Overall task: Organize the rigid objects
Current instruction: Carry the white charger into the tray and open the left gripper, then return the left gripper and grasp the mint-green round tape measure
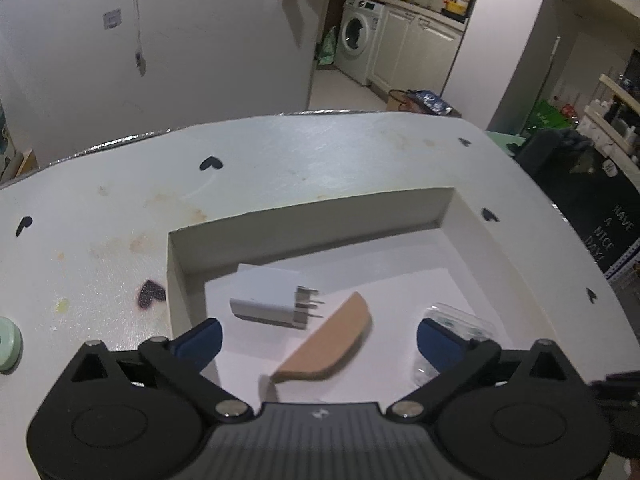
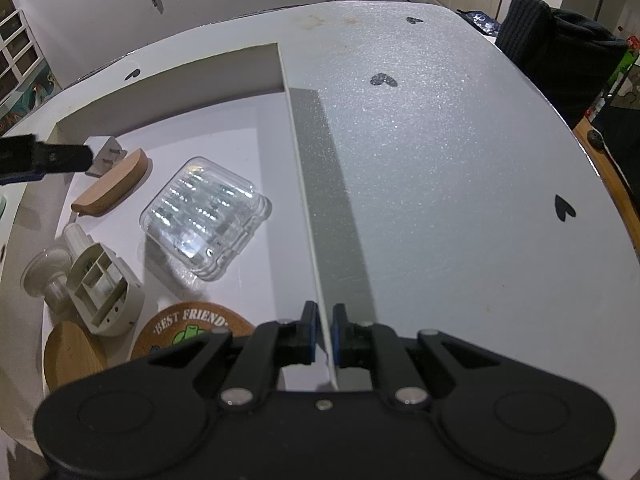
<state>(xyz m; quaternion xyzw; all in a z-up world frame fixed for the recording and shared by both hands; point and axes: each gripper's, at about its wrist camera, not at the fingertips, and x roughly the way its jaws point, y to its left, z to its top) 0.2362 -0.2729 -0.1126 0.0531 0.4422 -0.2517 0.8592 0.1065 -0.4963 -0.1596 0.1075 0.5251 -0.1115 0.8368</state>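
1. The clear plastic case (image 1: 452, 330) is half hidden behind the left claw's (image 1: 320, 338) right finger (image 1: 438, 346) in the left wrist view.
2. The wooden piece (image 1: 326, 344) looks smeared there, its edges soft.
3. In the right wrist view the left claw (image 2: 60, 158) is blurred and covers most of the white charger (image 2: 108, 156).
4. The round coaster (image 2: 192, 328) lies partly behind the right claw's body; its lower print is unreadable.
5. The wooden disc (image 2: 72, 354) is cut off by that same body.

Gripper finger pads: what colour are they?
Dark blue pads on black linkages, clearest in the left wrist view.
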